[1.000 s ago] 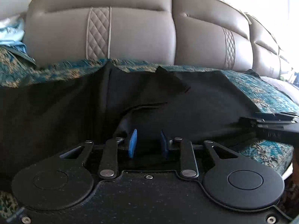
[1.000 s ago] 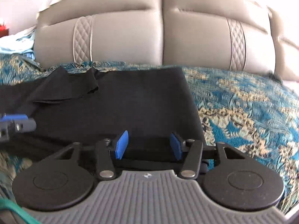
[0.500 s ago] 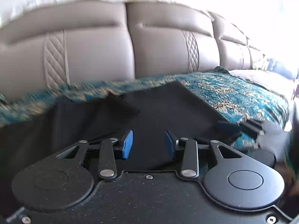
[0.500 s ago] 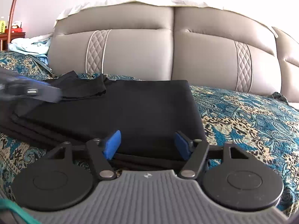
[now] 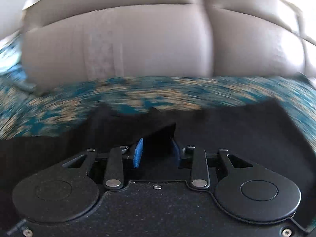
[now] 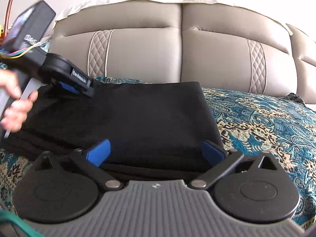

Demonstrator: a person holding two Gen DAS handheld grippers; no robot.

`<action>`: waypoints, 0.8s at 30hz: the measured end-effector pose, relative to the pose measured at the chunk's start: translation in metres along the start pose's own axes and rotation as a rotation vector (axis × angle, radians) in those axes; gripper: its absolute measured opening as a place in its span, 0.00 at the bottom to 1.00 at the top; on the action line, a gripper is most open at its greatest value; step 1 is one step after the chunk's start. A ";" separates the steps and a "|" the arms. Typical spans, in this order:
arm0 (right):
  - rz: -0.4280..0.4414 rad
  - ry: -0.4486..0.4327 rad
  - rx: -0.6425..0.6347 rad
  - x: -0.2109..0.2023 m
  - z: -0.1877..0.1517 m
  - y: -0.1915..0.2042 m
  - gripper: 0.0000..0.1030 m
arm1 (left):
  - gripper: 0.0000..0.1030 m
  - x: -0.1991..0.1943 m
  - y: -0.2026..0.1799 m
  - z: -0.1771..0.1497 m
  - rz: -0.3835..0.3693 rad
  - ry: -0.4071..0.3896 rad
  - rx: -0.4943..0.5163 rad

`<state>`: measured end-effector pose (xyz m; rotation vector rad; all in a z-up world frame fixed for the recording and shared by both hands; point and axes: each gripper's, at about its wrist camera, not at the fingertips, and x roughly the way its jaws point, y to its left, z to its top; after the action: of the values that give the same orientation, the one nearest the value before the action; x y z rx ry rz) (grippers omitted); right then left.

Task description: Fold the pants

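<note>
- Folding looks nearly done: the black pants (image 6: 126,116) lie as a flat, layered rectangle on the patterned bedspread (image 6: 262,118), straight ahead of the right gripper (image 6: 157,153) and reaching back toward the padded headboard (image 6: 177,47).
- Right gripper: its jaws have just been opening and now stand spread very wide, 1 blue pad near each front corner of the stack. The near folded edge lies between them, but neither pad presses on it, so it holds nothing.
- Left gripper (image 5: 157,152): its jaws have just been closing a little and stand narrowly apart. A dark flap of the pants hangs over its tips; the blur and the black cloth keep me from telling whether it is pinched or only draped there.
- From the right wrist view, the left gripper sits at the far left corner of the stack, angled down onto the cloth, with the person's hand (image 6: 13,106) on its handle.
- Step in hand, as I judge it: letting go after the last fold and tidying a loose corner.
- Next move likely calls for flattening that rumpled far left corner without dragging the layers beneath out of line, then drawing both tools clear.
</note>
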<state>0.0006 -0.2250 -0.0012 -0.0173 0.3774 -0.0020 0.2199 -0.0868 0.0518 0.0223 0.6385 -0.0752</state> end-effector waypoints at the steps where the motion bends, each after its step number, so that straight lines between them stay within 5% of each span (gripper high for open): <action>1: 0.006 0.004 0.001 0.000 0.001 -0.001 1.00 | 0.29 0.007 0.011 0.004 0.028 0.009 -0.029; 8: 0.028 0.028 -0.003 0.002 0.005 -0.003 1.00 | 0.34 0.020 0.022 0.013 0.143 0.024 0.008; 24: 0.038 0.009 -0.016 -0.001 0.001 -0.001 1.00 | 0.49 -0.015 0.009 0.010 0.166 0.021 0.077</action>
<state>-0.0001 -0.2264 0.0006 -0.0257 0.3867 0.0388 0.2147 -0.0776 0.0690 0.1507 0.6527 0.0607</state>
